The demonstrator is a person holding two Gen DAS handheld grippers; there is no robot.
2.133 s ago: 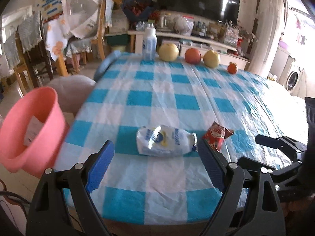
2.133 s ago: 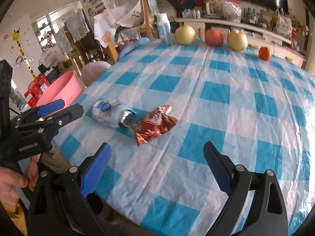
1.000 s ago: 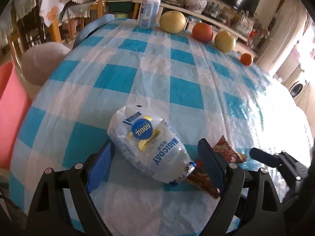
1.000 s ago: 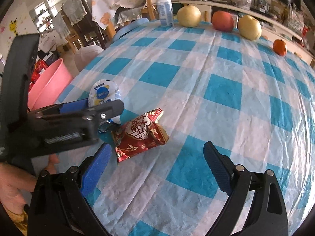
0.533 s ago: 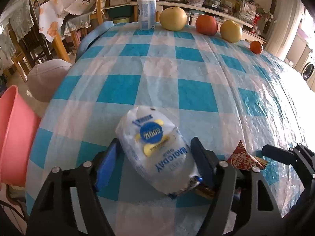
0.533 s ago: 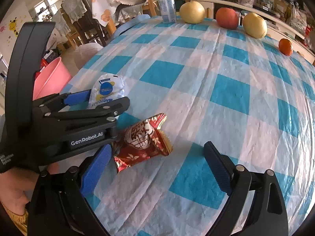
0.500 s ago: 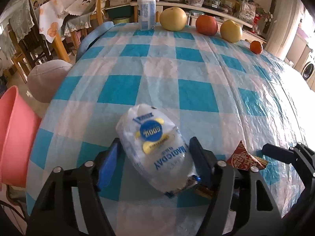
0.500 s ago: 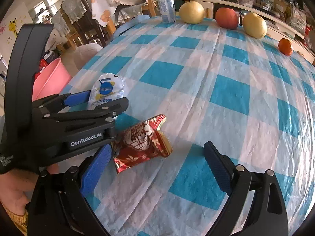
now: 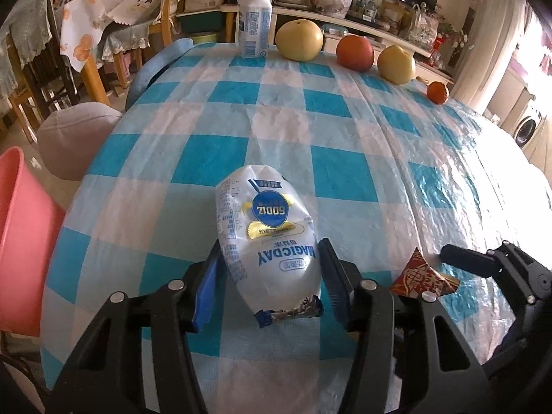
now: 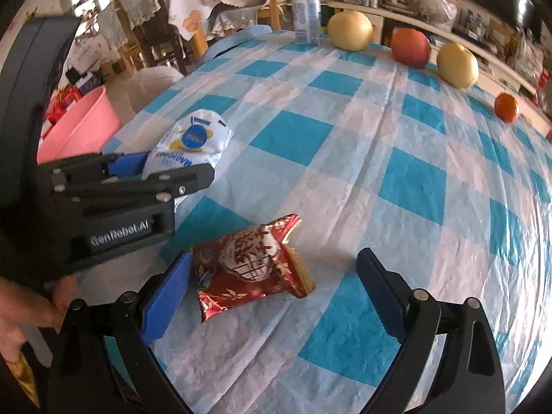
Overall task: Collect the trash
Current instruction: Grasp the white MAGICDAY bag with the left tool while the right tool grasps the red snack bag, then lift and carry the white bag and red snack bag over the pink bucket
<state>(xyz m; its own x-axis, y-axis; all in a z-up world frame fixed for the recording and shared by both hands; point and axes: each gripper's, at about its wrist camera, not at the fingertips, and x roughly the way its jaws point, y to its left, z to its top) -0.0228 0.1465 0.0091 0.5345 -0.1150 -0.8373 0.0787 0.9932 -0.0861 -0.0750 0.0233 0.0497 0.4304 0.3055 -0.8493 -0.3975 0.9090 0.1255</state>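
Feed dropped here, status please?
Left gripper closing around white wrapper. Right gripper open astride red wrapper. Nothing blocking.

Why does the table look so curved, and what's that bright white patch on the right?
Left wrist view: the fisheye lens bows the checked tablecloth and blackens the corners; daylight glare washes out its right side. Right wrist view: same bending, and the fruit at the far right edge, like the orange, is slightly blurred.

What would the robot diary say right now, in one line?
left claw: closing around crinkly white plastic wrapper | right claw: open around shiny red foil wrapper | pink plastic bucket: waiting beside table
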